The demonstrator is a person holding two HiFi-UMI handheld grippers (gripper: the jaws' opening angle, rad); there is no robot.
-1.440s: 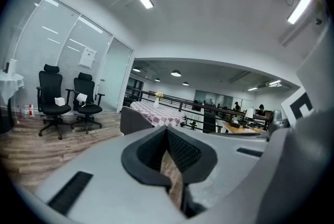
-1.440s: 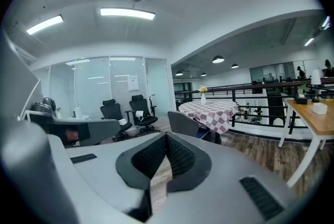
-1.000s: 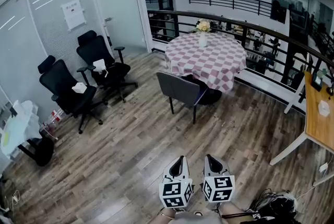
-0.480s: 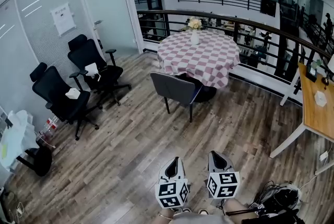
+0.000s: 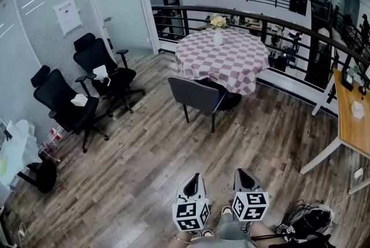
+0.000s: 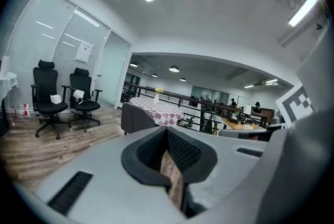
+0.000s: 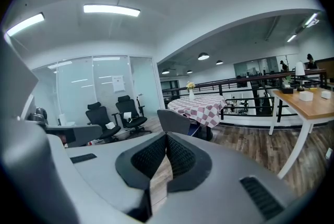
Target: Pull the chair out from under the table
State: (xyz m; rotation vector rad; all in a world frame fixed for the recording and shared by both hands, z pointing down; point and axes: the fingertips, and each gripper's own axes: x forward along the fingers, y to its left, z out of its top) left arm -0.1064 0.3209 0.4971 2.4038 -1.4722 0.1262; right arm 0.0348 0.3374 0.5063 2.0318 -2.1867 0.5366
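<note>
1. Far left: two black office chairs stand by the glass wall, well apart from the work. They are not the target.

2. Left claw: I hold it low at the bottom of the head view, aimed over the wooden floor toward the target. Its jaws are fully closed, tip against tip, with nothing between them.

3. Target: the chair stands beyond both claws and well apart from them. Its back faces me and its seat is pushed in against the hanging edge of the checked cloth. The cloth covers a round counter, which carries a vase of flowers on its far side.

- Handling (my judgement): the frame looks rigid and fairly light, so it should slide on the floor without lifting. The padding will give a little under the pads.
- The best hold is the top rim of the backrest, one claw toward each corner, pulling low and straight toward me. A high or one-sided pull may tip or swing it.
- The cloth may drag along with the seat.
- Appearance: a curved backrest in dark grey upholstery, thin dark legs, and a bluish edge showing at the seat.

4. Right claw: it sits just beside the left one, likewise closed and empty. I must open both before any grasp.
</note>
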